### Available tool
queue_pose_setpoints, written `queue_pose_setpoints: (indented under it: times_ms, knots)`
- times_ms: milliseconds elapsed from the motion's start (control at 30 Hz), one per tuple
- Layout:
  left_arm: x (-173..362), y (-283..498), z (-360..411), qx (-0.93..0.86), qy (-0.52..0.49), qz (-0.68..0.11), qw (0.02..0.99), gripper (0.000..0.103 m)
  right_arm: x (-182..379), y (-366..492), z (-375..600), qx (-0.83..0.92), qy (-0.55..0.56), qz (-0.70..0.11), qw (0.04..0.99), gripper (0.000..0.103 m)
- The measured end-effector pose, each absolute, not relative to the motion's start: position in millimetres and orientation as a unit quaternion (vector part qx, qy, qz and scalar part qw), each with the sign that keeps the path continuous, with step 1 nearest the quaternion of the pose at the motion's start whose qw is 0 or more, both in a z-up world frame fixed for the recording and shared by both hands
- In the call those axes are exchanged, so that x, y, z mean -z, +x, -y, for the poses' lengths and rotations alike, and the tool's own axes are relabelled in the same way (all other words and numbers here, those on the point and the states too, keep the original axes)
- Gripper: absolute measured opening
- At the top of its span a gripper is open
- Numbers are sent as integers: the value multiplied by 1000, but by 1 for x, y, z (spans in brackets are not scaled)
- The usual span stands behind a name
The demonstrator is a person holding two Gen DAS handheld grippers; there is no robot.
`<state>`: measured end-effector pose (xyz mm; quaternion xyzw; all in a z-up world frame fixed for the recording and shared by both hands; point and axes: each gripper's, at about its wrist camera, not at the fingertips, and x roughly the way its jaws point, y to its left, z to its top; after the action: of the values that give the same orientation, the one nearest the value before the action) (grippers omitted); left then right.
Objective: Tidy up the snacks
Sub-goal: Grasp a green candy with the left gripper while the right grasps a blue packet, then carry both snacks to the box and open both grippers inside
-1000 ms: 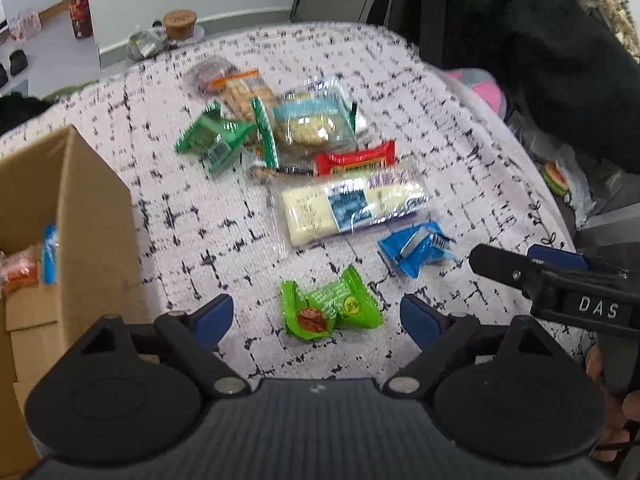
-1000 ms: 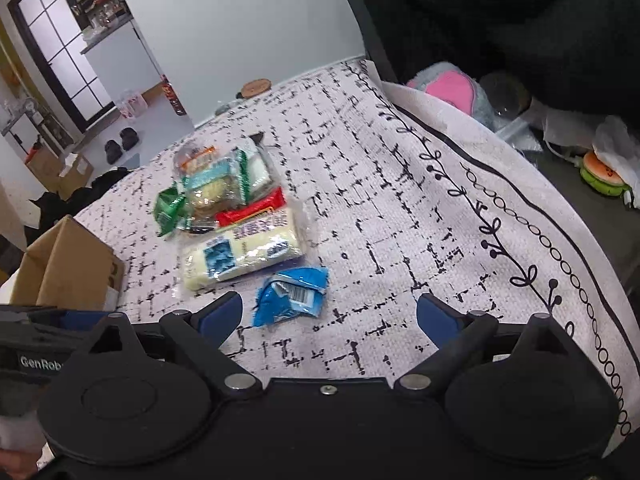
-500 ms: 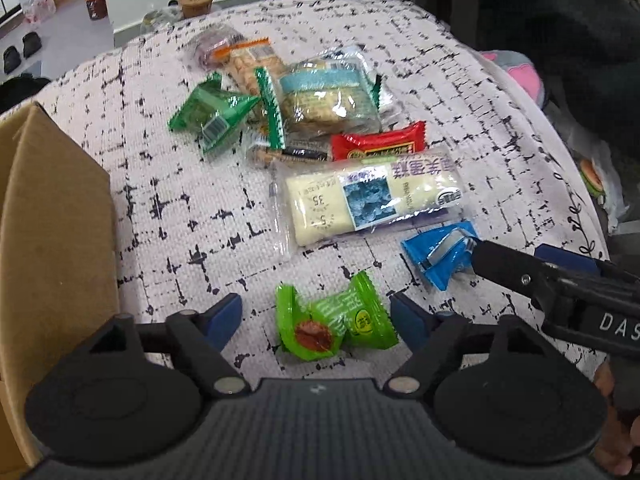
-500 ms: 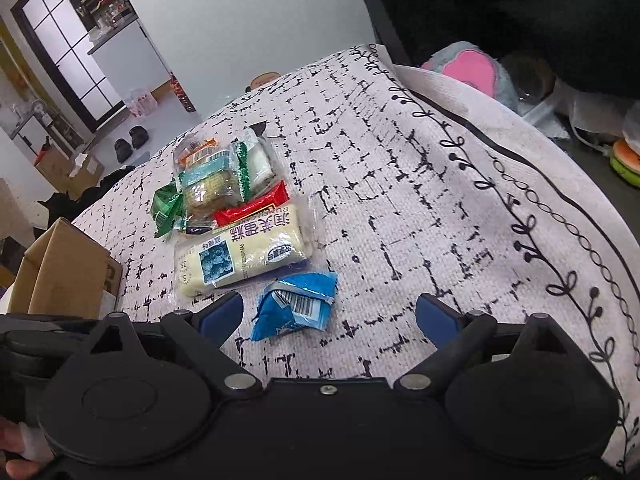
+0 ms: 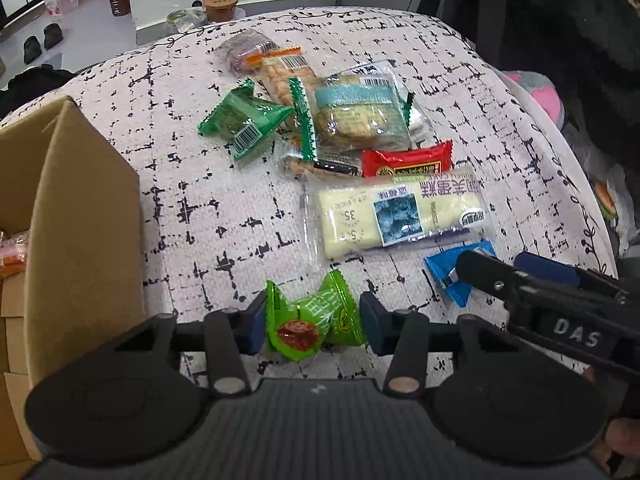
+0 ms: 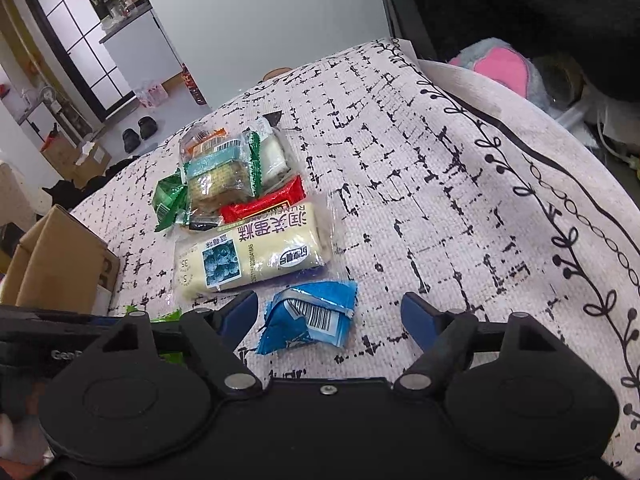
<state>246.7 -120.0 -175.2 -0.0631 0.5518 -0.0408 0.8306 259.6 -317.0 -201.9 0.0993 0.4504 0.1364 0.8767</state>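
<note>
My left gripper has its pads against both ends of a bright green snack packet lying on the tablecloth. My right gripper is open, with a blue snack packet lying between its fingers, nearer the left one. In the left wrist view the right gripper's finger covers part of the blue packet. A long cream cake packet lies just beyond. Behind it sit a red packet, a dark green packet and clear cookie packets.
A brown cardboard box with snacks inside stands at the left, also in the right wrist view. The patterned tablecloth drops off at the right edge. A pink plush item and clutter lie beyond the right edge.
My left gripper moved forward and closed onto the bright green packet. My right gripper moved forward so that the blue packet now lies between its open fingers.
</note>
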Motion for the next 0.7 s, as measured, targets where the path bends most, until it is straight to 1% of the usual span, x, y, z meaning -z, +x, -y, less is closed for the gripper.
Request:
queue_pose_setpoints:
  times_ms: [33,133,167,200,233,300,700]
  knots:
    - [175,247,120,40,-64,-552,831,45,203,260,315,-135,94,-450,878,73]
    - [174,246,118,37,-65,-551,831,43,205,259,311,-131,74,-449,881,62]
    - [174,245,117,36,-67,-550,831,40,205,258,310,-134,74,-447,881,46]
    - [173,245,116,37,-68,-551,831,32,205,258,310,-145,79,-447,879,38]
    - [172,244,115,37,-72,-551,831,32,205,258,311,-154,88,-450,876,37]
    - [170,243,113,37,-76,-549,832,31,204,256,310,-156,83,-448,876,32]
    - [158,231,100,45,-92,-533,840,31,188,241,307,-172,99,-443,874,30]
